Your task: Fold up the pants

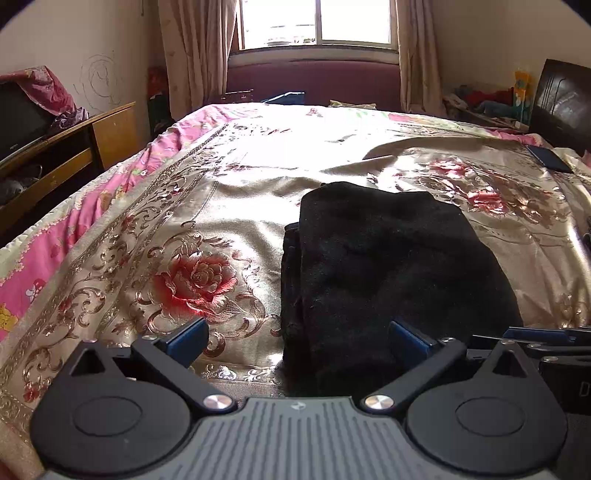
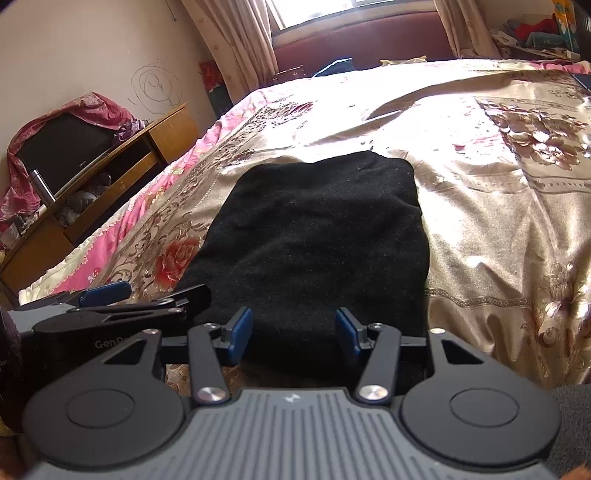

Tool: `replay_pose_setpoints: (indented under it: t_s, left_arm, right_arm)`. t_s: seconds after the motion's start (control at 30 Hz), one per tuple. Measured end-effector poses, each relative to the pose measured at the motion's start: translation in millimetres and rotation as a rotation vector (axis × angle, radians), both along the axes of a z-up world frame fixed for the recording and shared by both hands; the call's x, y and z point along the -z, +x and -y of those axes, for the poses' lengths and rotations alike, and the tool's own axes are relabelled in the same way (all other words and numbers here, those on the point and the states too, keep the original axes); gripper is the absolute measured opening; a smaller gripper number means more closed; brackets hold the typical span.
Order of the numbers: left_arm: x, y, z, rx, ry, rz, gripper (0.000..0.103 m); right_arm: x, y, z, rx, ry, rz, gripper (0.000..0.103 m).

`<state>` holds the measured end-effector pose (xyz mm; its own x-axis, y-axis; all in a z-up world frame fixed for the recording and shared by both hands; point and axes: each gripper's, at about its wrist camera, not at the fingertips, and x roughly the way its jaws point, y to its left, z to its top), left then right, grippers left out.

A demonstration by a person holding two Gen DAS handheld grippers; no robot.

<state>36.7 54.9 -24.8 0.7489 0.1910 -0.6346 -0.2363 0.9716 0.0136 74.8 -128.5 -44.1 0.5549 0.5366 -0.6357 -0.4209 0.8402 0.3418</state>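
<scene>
The black pants [image 1: 388, 258] lie folded into a thick rectangle on the floral bedspread [image 1: 229, 192]. My left gripper [image 1: 298, 341] is open wide at the near left corner of the pants, one blue pad over the bedspread and the other over the fabric, with nothing pinched. In the right wrist view the folded pants [image 2: 317, 236] stretch away from my right gripper [image 2: 293, 332]. Its blue pads stand apart above the near edge and do not press on the cloth. The left gripper's fingers [image 2: 105, 290] show at the left, beside the pants.
The bed's left edge has a pink quilt border [image 1: 48, 254]. Beyond it stands a wooden cabinet [image 1: 74, 155] with a television. A dark phone [image 1: 550, 158] lies at the far right of the bed. A window with curtains [image 1: 317, 22] is behind.
</scene>
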Motion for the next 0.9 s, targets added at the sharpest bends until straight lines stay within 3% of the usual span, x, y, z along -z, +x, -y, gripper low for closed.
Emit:
replay_pose_setpoints:
  t_s: [0.9]
  left_arm:
    - [9.5, -19.8, 1.6, -0.032, -0.025, -0.065, 0.103]
  right_arm:
    - [4.0, -3.2, -7.2, -0.032, -0.049, -0.017, 0.053]
